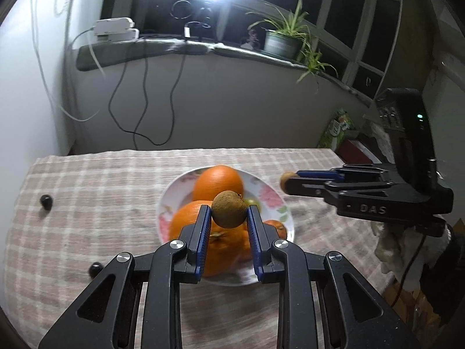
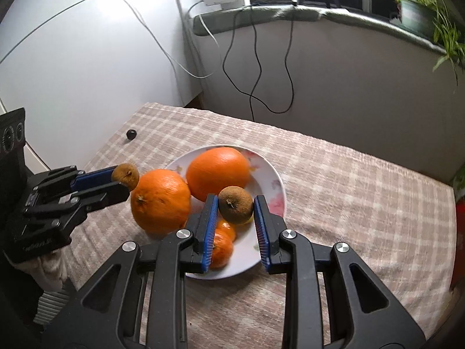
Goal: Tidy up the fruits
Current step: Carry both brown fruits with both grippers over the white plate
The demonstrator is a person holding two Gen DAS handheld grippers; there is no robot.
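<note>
Gripping a small, round, rough-skinned brown fruit (image 1: 228, 209) between the blue-padded black fingers (image 1: 203, 226) of the left gripper (image 1: 228, 213), clamped shut on its two sides. Holding it in the air above a shallow white china plate with a pink flower pattern (image 1: 167, 200), roughly over the middle of it in the left wrist view.

Pinching a second small brown round fruit (image 2: 235, 208) the same way between the blue-padded fingers (image 2: 263, 224) of the right gripper (image 2: 236, 206), closed on it from left and right, with the stem scar facing the camera. Hanging it over the near half of the plate, above the smaller fruit lying there.

Reaching in from opposite sides, both grippers angling downward: the left one entering at the left edge of the right wrist view, the right one at the right edge of the left wrist view, just beside the plate's right rim.

Lying in the plate: one large glossy round orange (image 2: 218, 173) toward the back, another large round orange (image 2: 159, 200) against the left rim, and a couple of small orange tangerines (image 2: 222, 242) at the front.

Sitting on a beige-and-white checked cloth (image 2: 348, 192) covering the tabletop.

Lying loose on that cloth, well to the left of the plate: two small dark glossy balls (image 1: 46, 201) (image 1: 95, 269), too small to identify.
</note>
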